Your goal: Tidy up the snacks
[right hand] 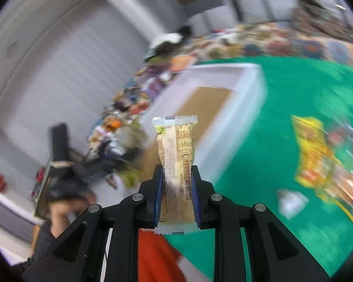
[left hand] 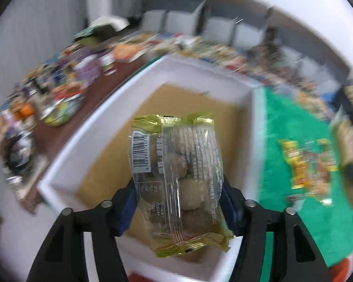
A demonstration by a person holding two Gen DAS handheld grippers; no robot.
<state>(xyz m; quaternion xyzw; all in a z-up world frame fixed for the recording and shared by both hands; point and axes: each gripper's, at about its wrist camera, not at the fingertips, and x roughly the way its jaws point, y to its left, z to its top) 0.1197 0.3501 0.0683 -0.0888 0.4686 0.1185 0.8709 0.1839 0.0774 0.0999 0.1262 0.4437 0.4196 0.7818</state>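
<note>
The left tongs [left hand: 178, 202] pinch a clear packet with gold-green ends [left hand: 176, 181], round brown and pale pieces showing through the film and a barcode on its upper left; the blue pads press on both of its sides and it hangs above the brown floor of a white box [left hand: 138, 87]. The right tongs [right hand: 176, 188] are pressed together on a slim cream-coloured snack bar [right hand: 176, 164] that stands upright between them, its crimped top end above the fingertips. The white box sits on a green mat [right hand: 282, 89] on the desk, and a yellow snack bag [right hand: 315, 155] lies on the mat to the right of the box, apart from it. Beyond the box many more blurred packets crowd the desk
</note>
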